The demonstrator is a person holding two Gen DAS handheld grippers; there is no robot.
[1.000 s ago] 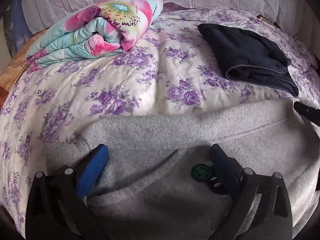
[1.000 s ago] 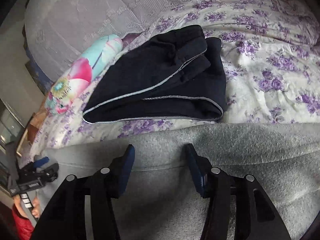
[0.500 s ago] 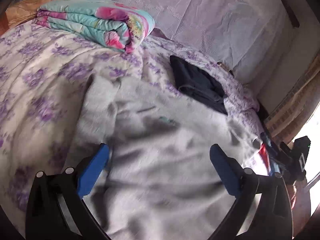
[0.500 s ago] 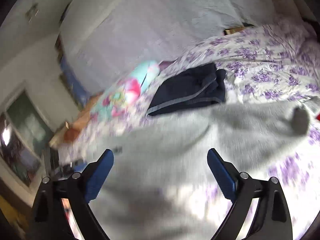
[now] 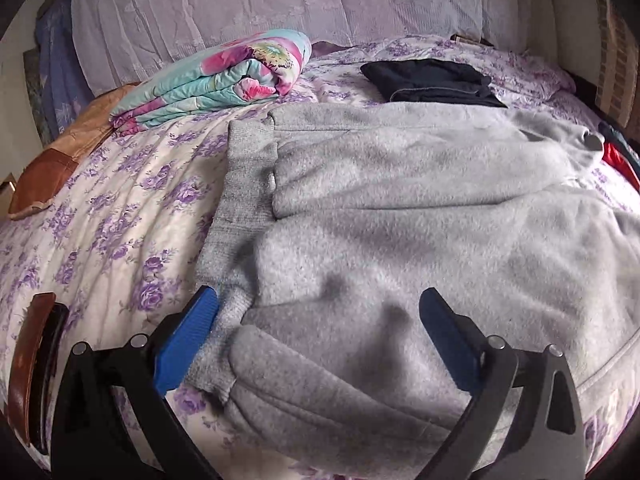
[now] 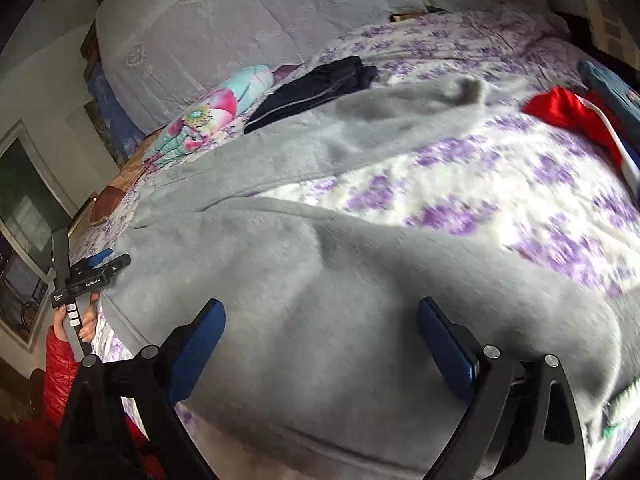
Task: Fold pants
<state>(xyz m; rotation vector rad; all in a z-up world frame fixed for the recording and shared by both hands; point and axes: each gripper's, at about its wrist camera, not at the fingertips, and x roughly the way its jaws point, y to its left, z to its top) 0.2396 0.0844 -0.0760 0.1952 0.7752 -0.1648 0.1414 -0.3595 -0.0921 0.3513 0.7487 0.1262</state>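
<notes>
Left wrist view: left gripper (image 5: 318,320) spread wide, nothing pinched, hovering over the near end of the grey pants (image 5: 400,216); left blue pad (image 5: 188,344) just beside a ribbed cuff, not pressing it. Pants spread across the floral bed (image 5: 120,216), both ribbed cuffs at the left, one leg lying alongside the other, waist end off to the right. Beyond them, a folded dark garment (image 5: 432,80) and a bright folded quilt (image 5: 224,76) near the headboard; a brown case (image 5: 32,364) at the left edge. Right wrist view: right gripper (image 6: 320,328) likewise spread wide after just opening, no cloth between the pads, poised above the grey fabric; picture partly blurred. Legs seen parting here, with bare sheet showing between them, so not laid fully together. A red garment (image 6: 576,116) at the right; a hand (image 6: 80,324) with the other gripper at the left. Judged progress: early. Pants laid out lengthwise and released, perhaps halved leg on leg at the cuff end only. Left to do: squaring the legs together, then folding end over end into a compact stack like the dark one.
</notes>
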